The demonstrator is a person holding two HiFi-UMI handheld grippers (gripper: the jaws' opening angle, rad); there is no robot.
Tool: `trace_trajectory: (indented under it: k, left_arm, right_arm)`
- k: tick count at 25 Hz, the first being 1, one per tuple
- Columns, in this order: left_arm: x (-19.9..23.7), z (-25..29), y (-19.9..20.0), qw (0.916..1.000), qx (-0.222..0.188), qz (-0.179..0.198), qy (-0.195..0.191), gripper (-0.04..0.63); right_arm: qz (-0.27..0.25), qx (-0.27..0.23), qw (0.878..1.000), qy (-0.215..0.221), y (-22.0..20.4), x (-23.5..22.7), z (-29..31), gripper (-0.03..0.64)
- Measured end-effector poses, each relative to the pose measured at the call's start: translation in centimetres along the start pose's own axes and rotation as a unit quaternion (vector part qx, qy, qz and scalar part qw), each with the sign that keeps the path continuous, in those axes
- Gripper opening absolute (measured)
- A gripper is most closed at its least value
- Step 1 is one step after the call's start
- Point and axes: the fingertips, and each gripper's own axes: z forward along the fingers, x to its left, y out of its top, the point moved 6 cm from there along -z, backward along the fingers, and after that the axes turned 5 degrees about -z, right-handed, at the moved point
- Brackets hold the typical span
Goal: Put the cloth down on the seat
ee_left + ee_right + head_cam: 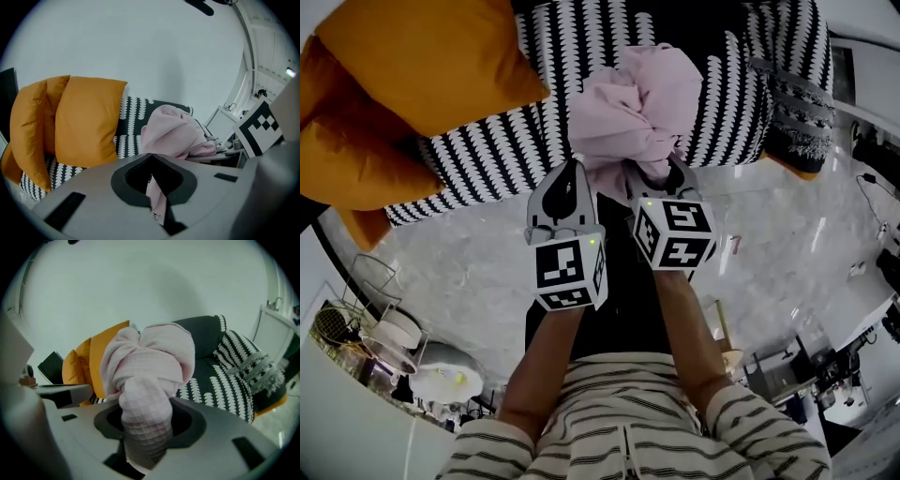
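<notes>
Where black-and-white patterned seat (478, 155) fills top of head view, two orange cushions (412, 66) lie at its left end and fringed patterned cushion (792, 103) at its right end. Pink cloth (628, 103) bunched in ball over seat's front edge, near middle; contact with seat not discernible. Right gripper (143, 441): jaws clamped on thick wad of cloth. Left gripper (157, 206): jaws nearly together, pinching thin fold of same cloth. Grippers side by side, close, below cloth in head view.
</notes>
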Motion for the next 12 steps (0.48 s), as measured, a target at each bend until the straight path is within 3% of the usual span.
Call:
trace_trajectory:
  k: [12]
  left_arm:
    - [0.6,2.3,-0.2,0.9996,0.022,-0.011,0.009,0.003]
  right_arm:
    - [0.006,0.014,1.0,0.004,0.7,-1.4,2.4,0.201]
